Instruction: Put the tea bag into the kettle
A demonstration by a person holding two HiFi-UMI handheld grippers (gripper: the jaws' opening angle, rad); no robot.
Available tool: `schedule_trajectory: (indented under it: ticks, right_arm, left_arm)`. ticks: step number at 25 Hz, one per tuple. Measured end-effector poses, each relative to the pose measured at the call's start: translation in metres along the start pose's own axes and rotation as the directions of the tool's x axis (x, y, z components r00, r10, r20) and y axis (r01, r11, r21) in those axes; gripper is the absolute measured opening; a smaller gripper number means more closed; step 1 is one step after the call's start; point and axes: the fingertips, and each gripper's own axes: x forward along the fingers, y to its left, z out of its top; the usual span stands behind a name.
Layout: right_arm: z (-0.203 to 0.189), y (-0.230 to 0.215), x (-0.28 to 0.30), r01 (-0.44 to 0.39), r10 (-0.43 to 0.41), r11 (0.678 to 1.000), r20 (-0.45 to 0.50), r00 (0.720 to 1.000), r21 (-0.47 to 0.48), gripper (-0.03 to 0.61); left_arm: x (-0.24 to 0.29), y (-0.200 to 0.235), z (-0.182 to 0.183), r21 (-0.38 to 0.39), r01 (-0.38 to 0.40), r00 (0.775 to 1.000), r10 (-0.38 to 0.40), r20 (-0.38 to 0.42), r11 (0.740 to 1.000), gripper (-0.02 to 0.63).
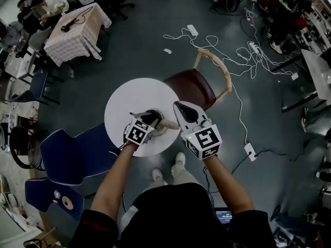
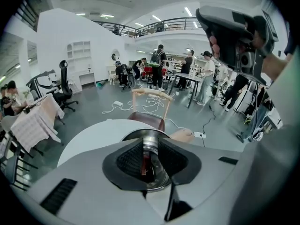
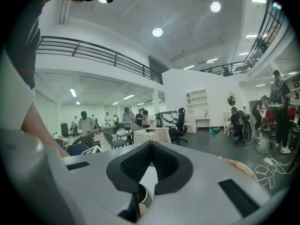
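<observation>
Left claw (image 2: pixel 147 149) open above kettle (image 2: pixel 140 133) rim

Kettle (image 2: pixel 146 132): round, polished steel, upright, mouth open upward. It stands directly beneath the tips of the left tongs (image 2: pixel 150 150); its pale handle (image 2: pixel 183 136) juts out toward the right tongs (image 1: pixel 181 107). Tea bag (image 2: pixel 144 164): thin reddish-brown piece, visible through the gap between the left tongs' parted pads, down inside the kettle's mouth; contact with the pads undetermined

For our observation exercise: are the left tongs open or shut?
Open: the grey left tongs' pads stand apart, round steel kettle visible through the gap.
</observation>
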Motion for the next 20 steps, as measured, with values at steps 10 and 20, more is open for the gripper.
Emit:
schedule_trajectory:
  ticks: [10, 20]
  right_arm:
    - [0.006, 0.009, 0.002, -0.003, 0.003, 1.000, -0.002, 1.000, -0.014, 0.018]
    - [0.016, 0.030, 0.004, -0.014, 0.014, 0.999, -0.003, 1.000, -0.051, 0.018]
  left_arm:
    - [-0.029, -0.004, 0.018, -0.017, 0.005, 0.996, -0.003, 0.094, 1.000, 0.025]
    - [-0.080, -0.005, 0.036, -0.100, 0.016, 0.959, 0.013, 0.283, 0.995, 0.015]
